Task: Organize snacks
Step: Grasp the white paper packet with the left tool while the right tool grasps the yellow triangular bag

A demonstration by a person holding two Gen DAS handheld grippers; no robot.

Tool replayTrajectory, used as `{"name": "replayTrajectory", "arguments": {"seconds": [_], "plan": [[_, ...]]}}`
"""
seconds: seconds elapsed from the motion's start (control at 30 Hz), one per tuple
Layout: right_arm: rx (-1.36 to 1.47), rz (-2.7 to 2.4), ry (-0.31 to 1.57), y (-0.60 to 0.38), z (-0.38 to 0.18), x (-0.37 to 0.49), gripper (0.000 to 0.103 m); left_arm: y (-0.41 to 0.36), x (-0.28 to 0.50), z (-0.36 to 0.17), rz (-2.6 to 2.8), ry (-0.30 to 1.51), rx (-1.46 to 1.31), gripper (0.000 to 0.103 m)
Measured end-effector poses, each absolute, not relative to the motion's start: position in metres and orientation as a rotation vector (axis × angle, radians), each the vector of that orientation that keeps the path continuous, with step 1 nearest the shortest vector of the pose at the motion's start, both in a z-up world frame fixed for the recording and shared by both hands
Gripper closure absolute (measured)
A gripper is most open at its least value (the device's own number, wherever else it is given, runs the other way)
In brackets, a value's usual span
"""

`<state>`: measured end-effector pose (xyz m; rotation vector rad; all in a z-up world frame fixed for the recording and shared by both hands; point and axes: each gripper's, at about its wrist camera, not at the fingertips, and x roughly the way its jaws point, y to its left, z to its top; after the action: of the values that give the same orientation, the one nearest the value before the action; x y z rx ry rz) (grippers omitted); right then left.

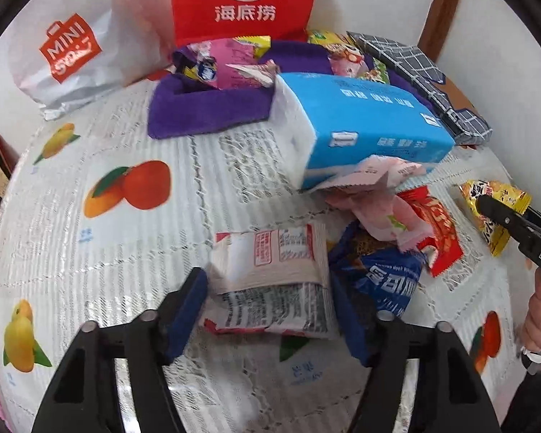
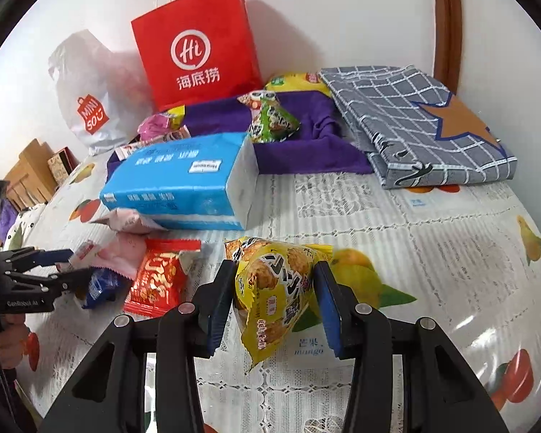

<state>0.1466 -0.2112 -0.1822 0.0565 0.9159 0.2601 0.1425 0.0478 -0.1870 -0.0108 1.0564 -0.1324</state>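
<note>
My left gripper [image 1: 268,299] has its blue pads on either side of a white and red snack packet [image 1: 270,281] lying on the table; the jaws look closed against it. My right gripper [image 2: 276,303] is shut on a yellow triangular snack bag [image 2: 274,288], which also shows in the left wrist view [image 1: 494,213]. Loose snacks lie between them: a blue cookie pack [image 1: 382,278], a red packet [image 2: 157,278] and pink wrappers [image 1: 378,213]. A purple cloth basket [image 2: 306,158] at the back holds several snacks.
A blue tissue pack [image 2: 184,184] lies mid-table in front of the basket. A red paper bag [image 2: 198,47] and a white Miniso bag [image 2: 86,108] stand against the wall. A folded grey checked cloth [image 2: 422,119] lies at the right. The fruit-print tablecloth [image 2: 432,252] covers the table.
</note>
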Motion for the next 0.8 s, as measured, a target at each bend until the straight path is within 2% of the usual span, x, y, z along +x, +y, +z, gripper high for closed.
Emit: {"name": "replayTrajectory", "arguments": {"seconds": [0.13,0.4,0.8], "plan": [[0.037,0.264,0.909,-0.208,-0.186,0.154,0.059,0.054,0.143,-0.187,-0.107,1.032,-0.014,0.048],[0.041,0.266,0.917,-0.203,-0.196,0.169,0.059,0.069,0.143,-0.191,-0.020,0.951,0.003,0.048],[0.039,0.277,0.949,-0.200,-0.202,0.174,0.056,0.070,0.145,-0.192,-0.014,0.944,-0.022,0.046]]}}
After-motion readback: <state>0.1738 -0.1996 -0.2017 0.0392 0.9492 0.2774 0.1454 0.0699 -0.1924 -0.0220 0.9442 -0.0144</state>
